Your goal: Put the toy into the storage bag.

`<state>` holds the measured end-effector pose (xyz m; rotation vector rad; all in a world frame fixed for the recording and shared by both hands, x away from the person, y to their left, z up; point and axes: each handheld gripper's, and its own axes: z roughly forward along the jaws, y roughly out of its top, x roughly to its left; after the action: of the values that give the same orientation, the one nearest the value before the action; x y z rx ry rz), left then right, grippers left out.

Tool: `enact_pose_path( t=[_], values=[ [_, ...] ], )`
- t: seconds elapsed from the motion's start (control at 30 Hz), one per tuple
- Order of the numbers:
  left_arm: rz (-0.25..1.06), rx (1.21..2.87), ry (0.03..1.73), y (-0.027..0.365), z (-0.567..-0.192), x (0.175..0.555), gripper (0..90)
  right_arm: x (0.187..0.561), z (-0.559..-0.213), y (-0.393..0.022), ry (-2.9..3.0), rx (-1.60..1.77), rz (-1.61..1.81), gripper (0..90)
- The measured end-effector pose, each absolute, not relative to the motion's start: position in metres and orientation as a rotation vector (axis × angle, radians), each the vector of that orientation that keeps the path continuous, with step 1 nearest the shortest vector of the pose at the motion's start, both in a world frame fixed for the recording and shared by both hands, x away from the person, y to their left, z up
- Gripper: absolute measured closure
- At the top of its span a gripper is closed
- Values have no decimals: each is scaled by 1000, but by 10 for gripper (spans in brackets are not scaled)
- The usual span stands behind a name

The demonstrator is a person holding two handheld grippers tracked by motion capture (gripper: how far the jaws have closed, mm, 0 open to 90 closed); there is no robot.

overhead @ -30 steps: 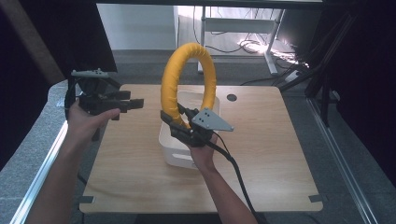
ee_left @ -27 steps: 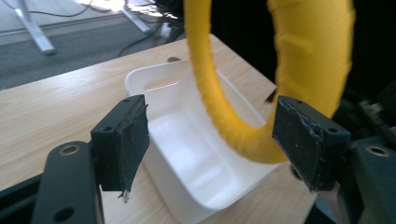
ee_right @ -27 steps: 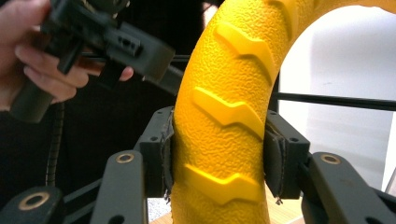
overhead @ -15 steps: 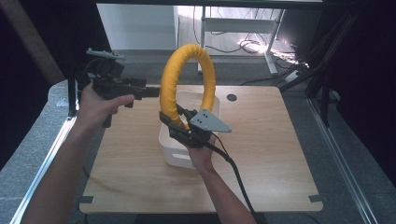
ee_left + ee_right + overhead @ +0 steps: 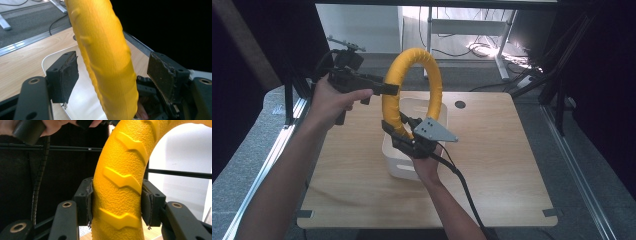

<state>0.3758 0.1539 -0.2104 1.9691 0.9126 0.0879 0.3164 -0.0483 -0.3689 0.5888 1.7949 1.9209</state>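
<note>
A yellow rubber tyre ring [image 5: 412,90] with raised treads stands upright above a white bin [image 5: 404,155]. My right gripper [image 5: 404,137] is shut on the ring's lower left part; in the right gripper view both pads press the tyre ring [image 5: 120,195]. My left gripper [image 5: 389,90] is raised at the ring's upper left and stands open. In the left gripper view the tyre ring [image 5: 107,60] runs between the two spread pads [image 5: 67,75], with gaps on each side.
The white bin stands on a light wooden table [image 5: 492,165] with a dark round hole [image 5: 460,105] near the far edge. Black frame poles [image 5: 562,90] flank the table. Cables and a white table leg lie on the floor behind.
My left gripper has moved up and to the right, from left of the table to the ring's upper left, its open jaws now around the ring. The right gripper has held still.
</note>
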Motion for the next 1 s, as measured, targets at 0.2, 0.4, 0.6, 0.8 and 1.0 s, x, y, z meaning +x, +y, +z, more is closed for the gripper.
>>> enact_pose_path(
  t=[0.2, 0.4, 0.6, 0.8, 1.0],
  values=[
    [59, 1990, 952, 143, -209, 391, 248, 316, -370, -47, 1795, 579, 1912, 508],
    [36, 1999, 1012, 134, -213, 406, 276, 315, -371, -44, 1770, 598, 1919, 508],
    [14, 2007, 1037, 130, -216, 413, 397, 314, -370, -43, 1766, 597, 1919, 508],
    [21, 2037, 1036, 126, -215, 414, 443, 314, -371, -41, 1769, 596, 1915, 507],
    [19, 2032, 1044, 126, -213, 414, 458, 315, -371, -41, 1764, 593, 1905, 506]
  ],
)
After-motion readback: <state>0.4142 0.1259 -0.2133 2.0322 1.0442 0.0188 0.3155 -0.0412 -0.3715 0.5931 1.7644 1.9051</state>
